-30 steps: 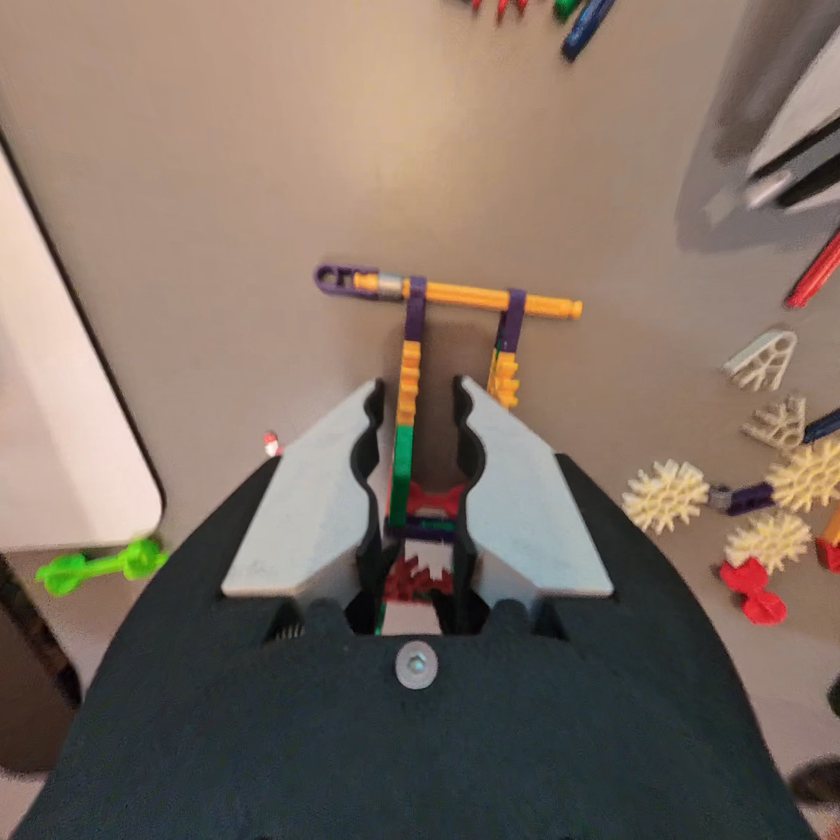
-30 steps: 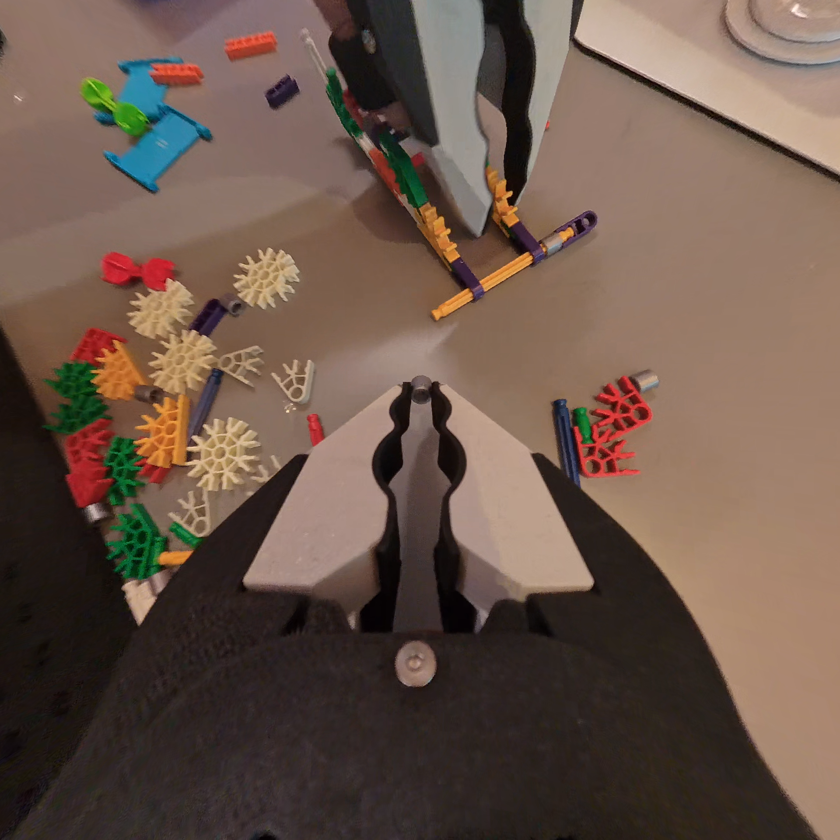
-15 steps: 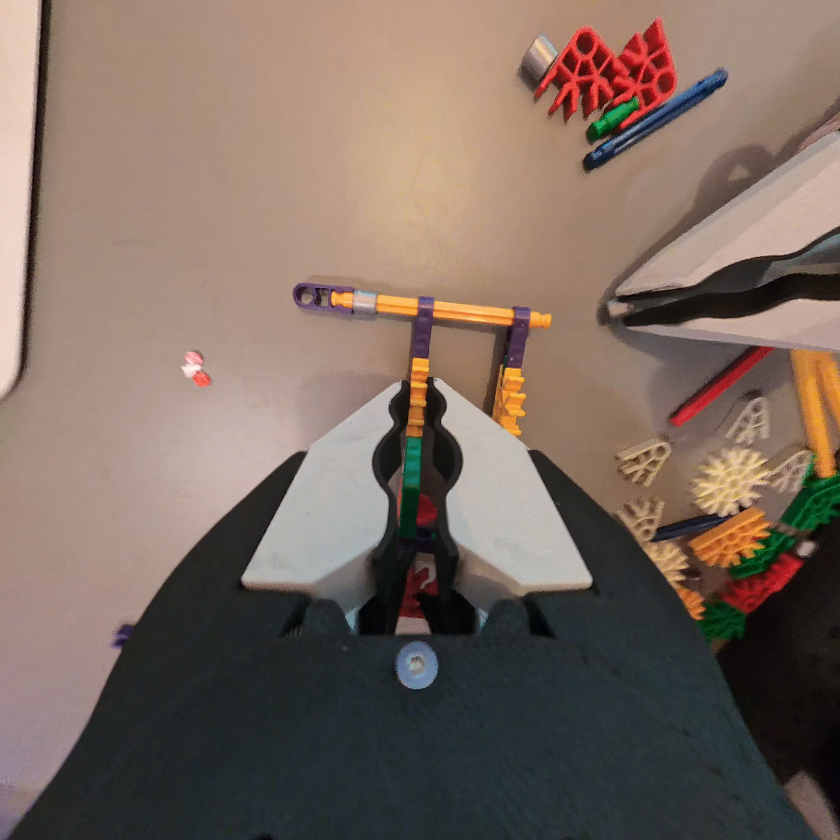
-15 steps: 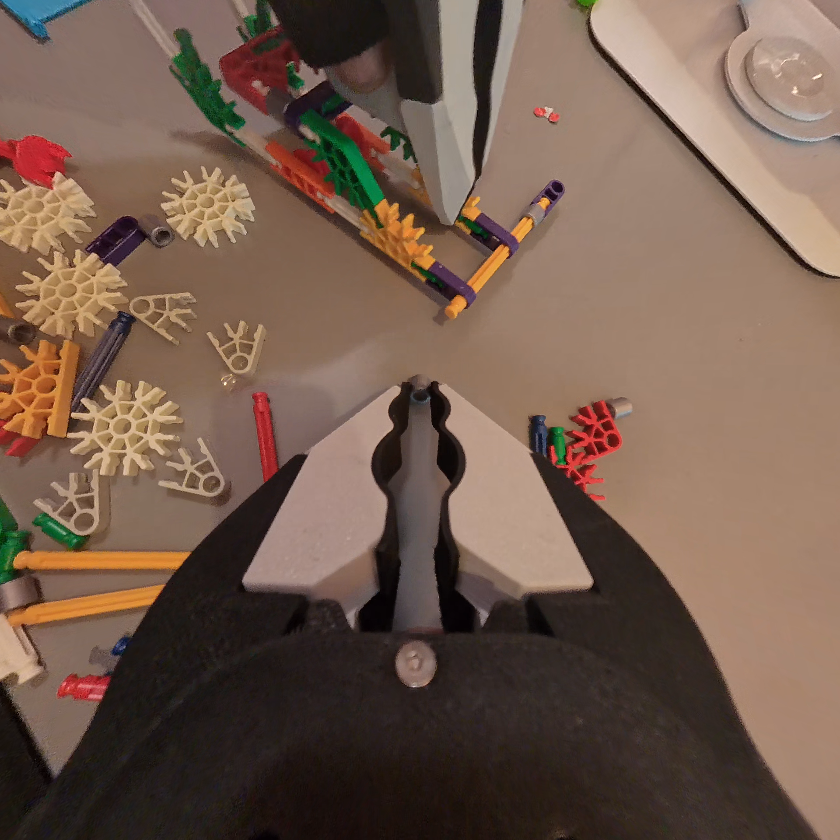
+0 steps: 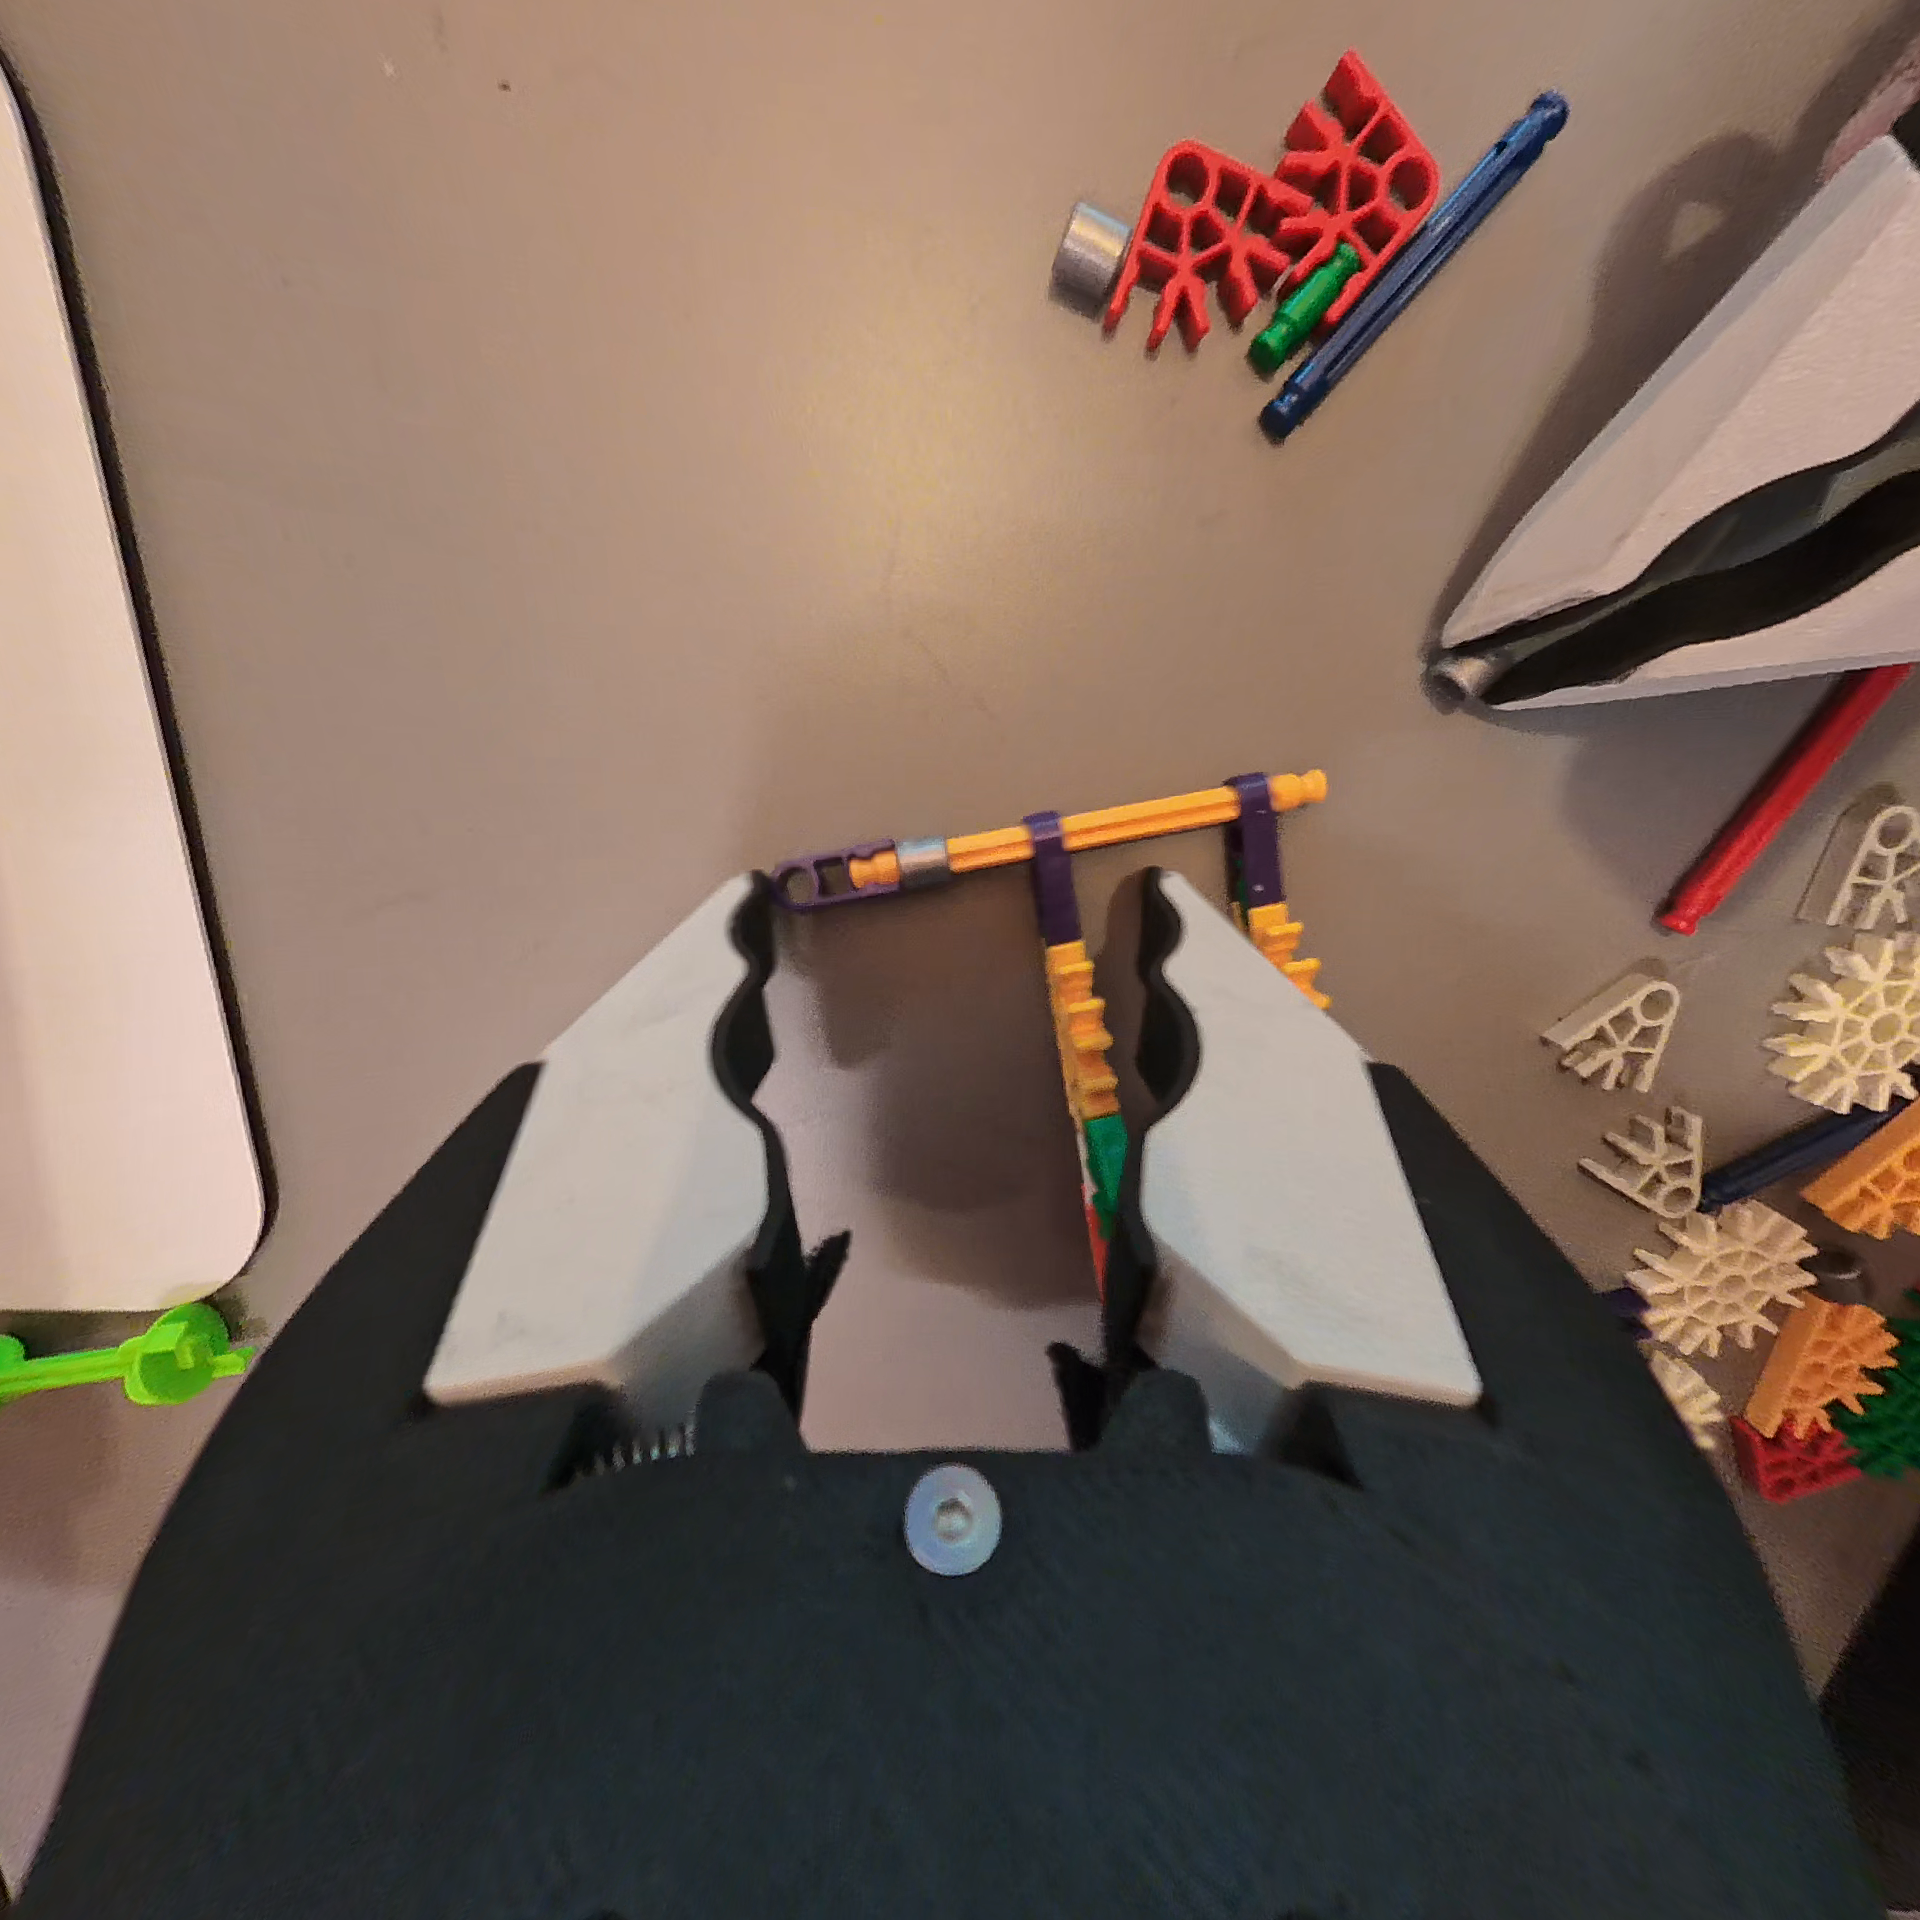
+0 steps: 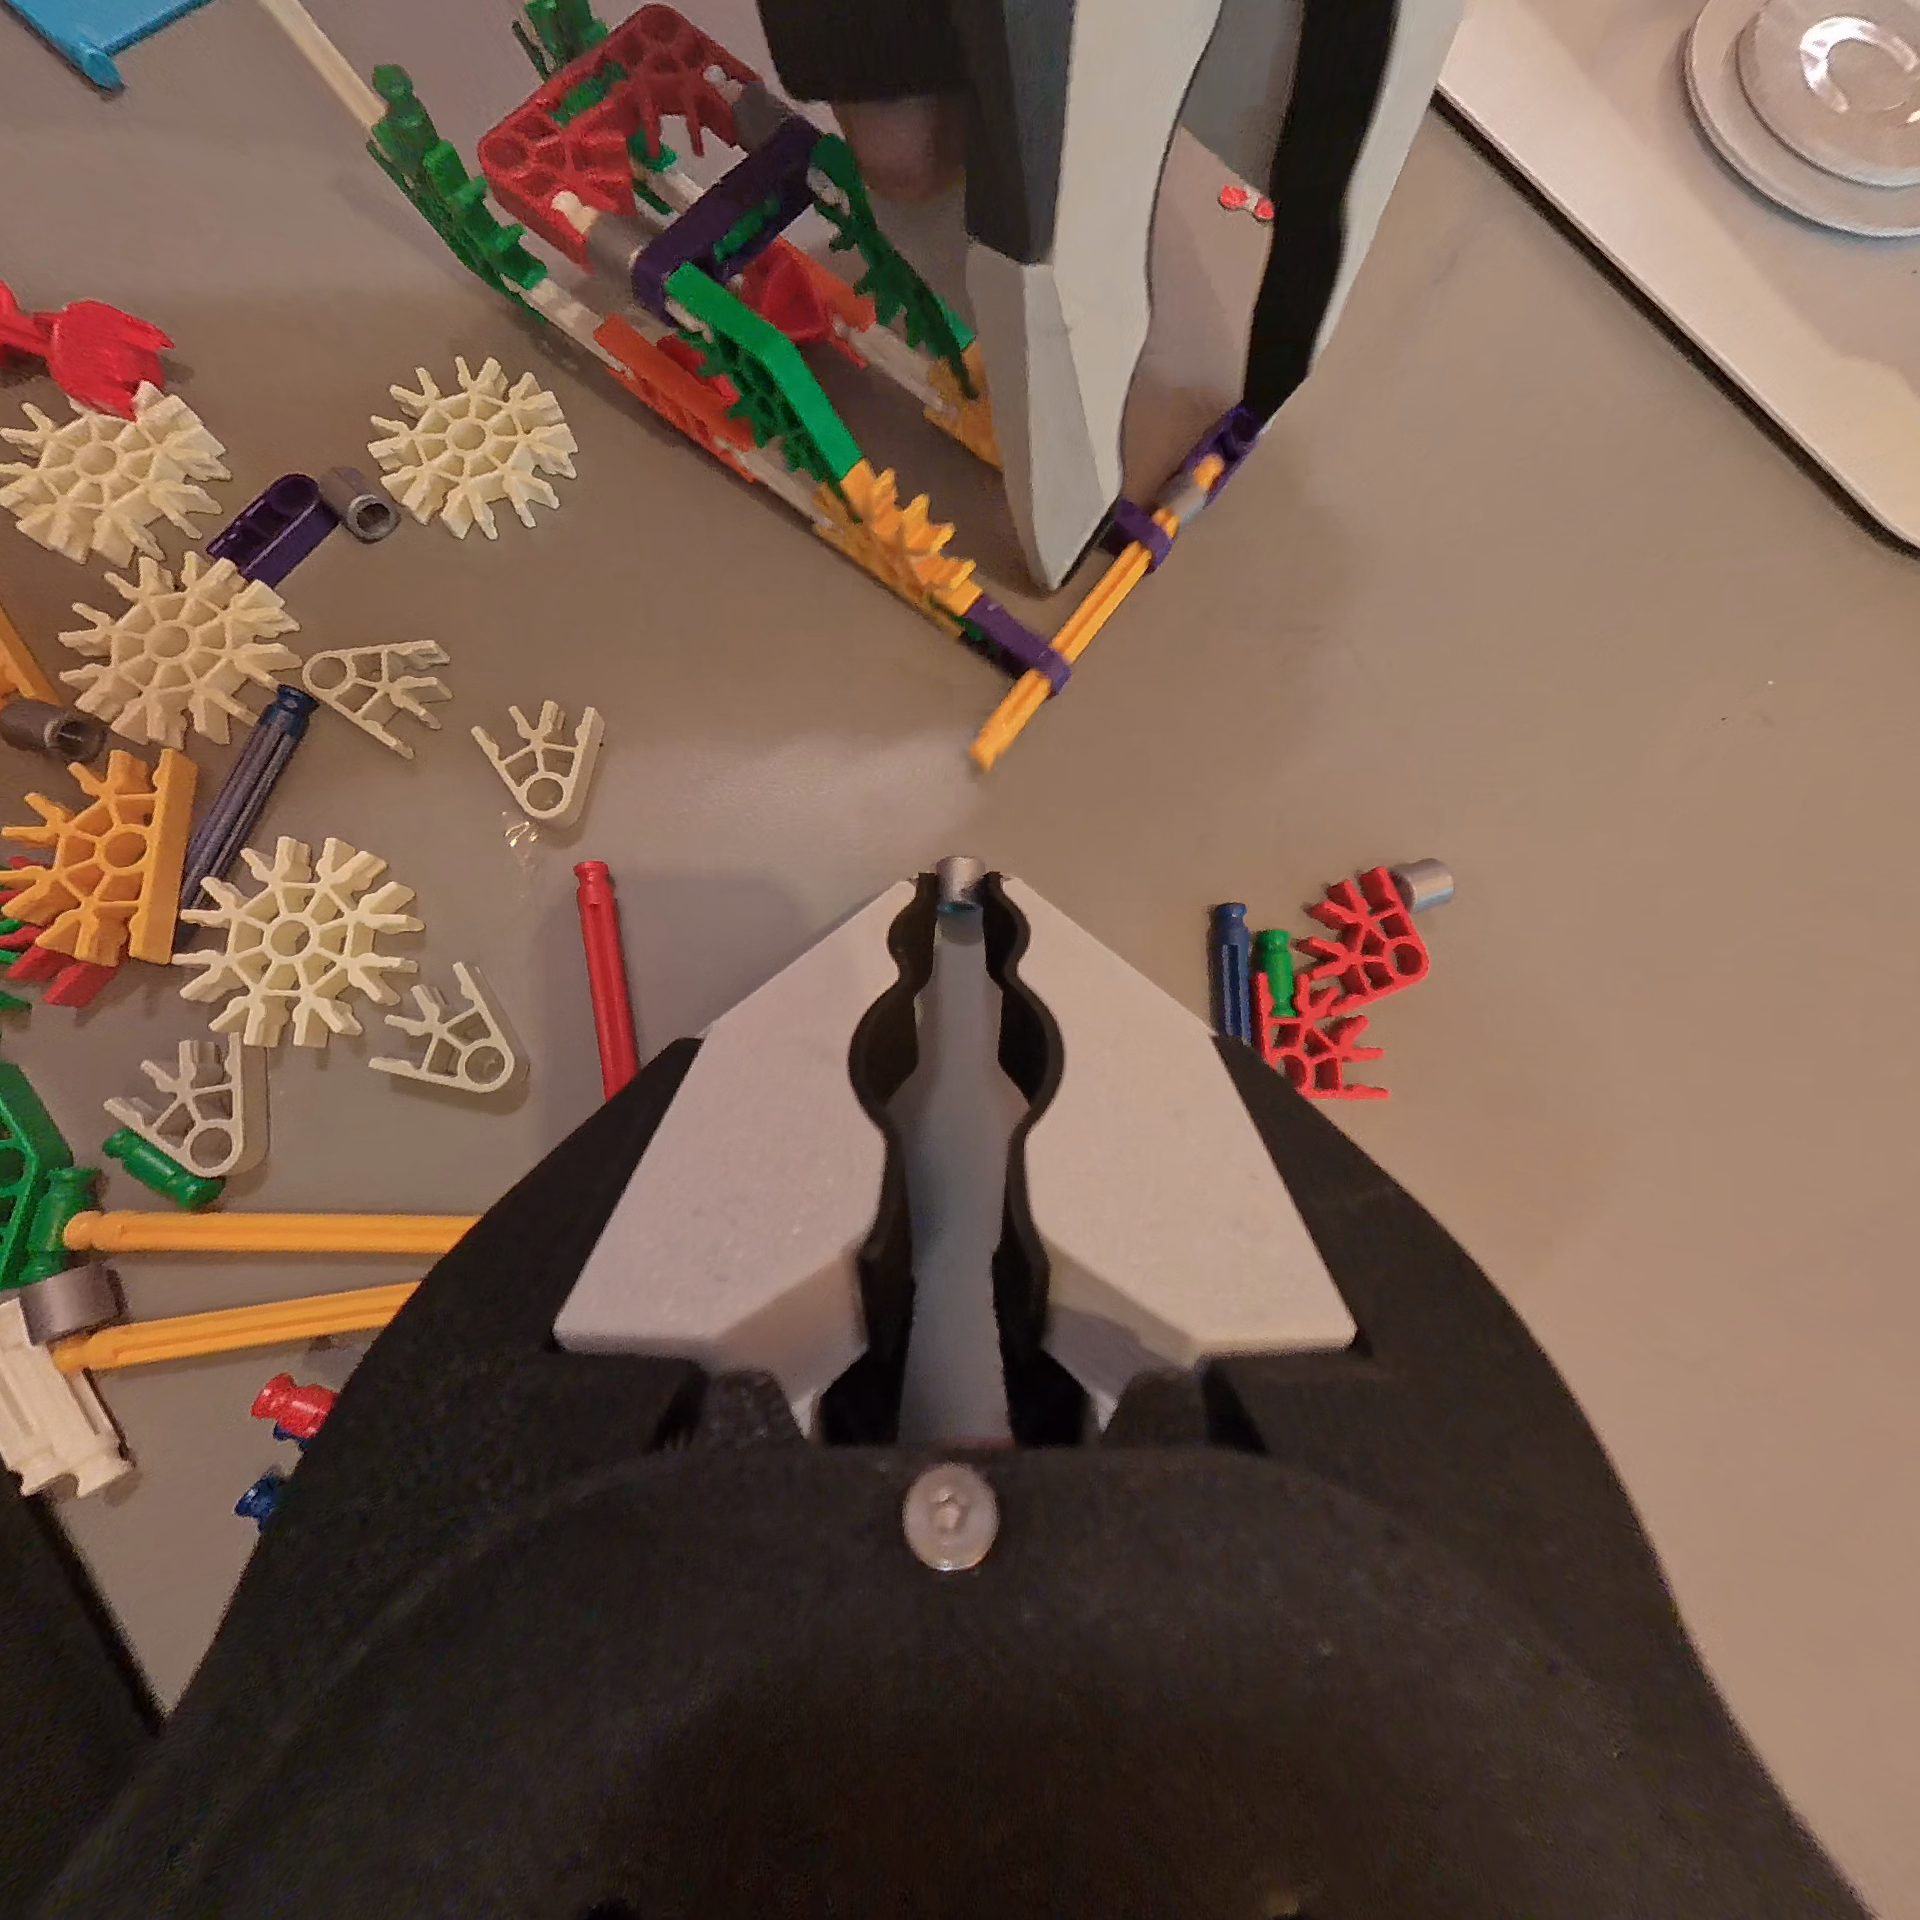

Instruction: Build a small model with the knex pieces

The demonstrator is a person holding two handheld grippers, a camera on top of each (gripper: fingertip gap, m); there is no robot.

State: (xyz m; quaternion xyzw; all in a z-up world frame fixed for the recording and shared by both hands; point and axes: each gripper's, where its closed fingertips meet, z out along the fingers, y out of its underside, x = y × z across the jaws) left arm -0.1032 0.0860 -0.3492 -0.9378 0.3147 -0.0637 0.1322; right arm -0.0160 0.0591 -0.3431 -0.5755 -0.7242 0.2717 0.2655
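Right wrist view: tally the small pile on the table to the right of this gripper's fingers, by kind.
red connectors: 2
blue rod: 1
green rod: 1
grey spacer: 1
Total: 5

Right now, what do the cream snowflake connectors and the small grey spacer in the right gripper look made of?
Cream snowflake connectors: moulded plastic, matte with a slight sheen, thin uniform spokes. Small grey spacer, pinched at the right gripper tips: silvery and smooth, a hollow tube; either metallic-coloured plastic or metal.
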